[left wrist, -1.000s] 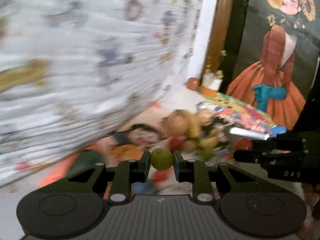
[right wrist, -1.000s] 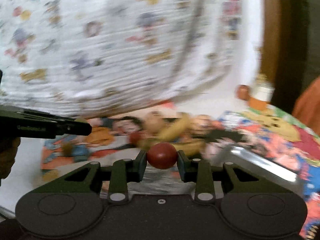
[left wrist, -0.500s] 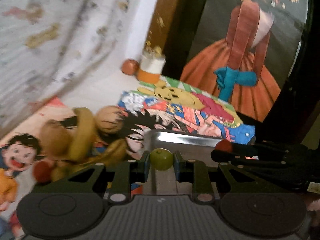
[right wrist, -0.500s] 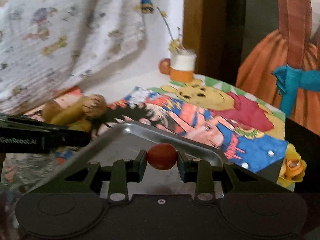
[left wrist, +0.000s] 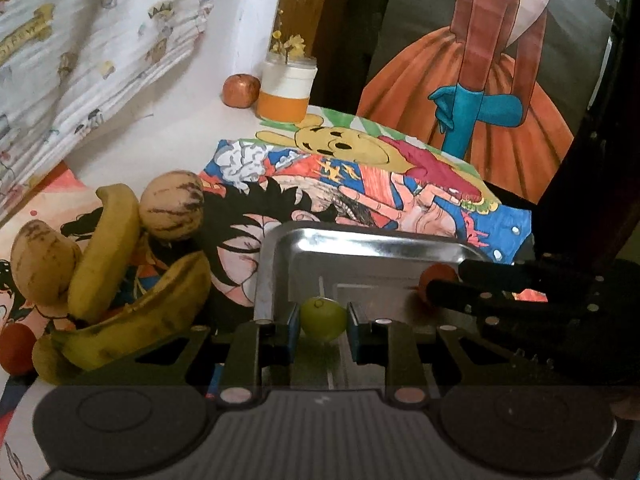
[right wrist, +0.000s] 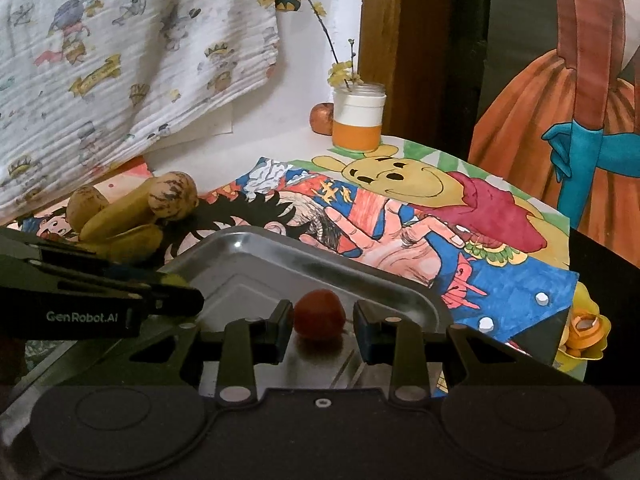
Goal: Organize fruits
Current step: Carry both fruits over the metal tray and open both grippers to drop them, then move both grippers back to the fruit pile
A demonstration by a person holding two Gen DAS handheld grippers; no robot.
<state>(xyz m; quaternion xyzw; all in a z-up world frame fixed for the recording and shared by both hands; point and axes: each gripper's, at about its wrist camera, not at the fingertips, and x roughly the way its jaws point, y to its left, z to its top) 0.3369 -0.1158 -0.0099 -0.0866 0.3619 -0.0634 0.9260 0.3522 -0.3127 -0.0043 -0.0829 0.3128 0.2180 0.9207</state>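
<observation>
The left gripper (left wrist: 323, 322) holds a green fruit (left wrist: 323, 319) pinched between its pads over the metal tray (left wrist: 360, 240). The right gripper (right wrist: 320, 320) has a red fruit (right wrist: 319, 314) between its jaws, small gaps showing beside it, resting on the tray.

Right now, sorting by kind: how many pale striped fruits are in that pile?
2. One striped fruit tops the pile, right of the upright banana; the other sits left. More may hide.
</observation>
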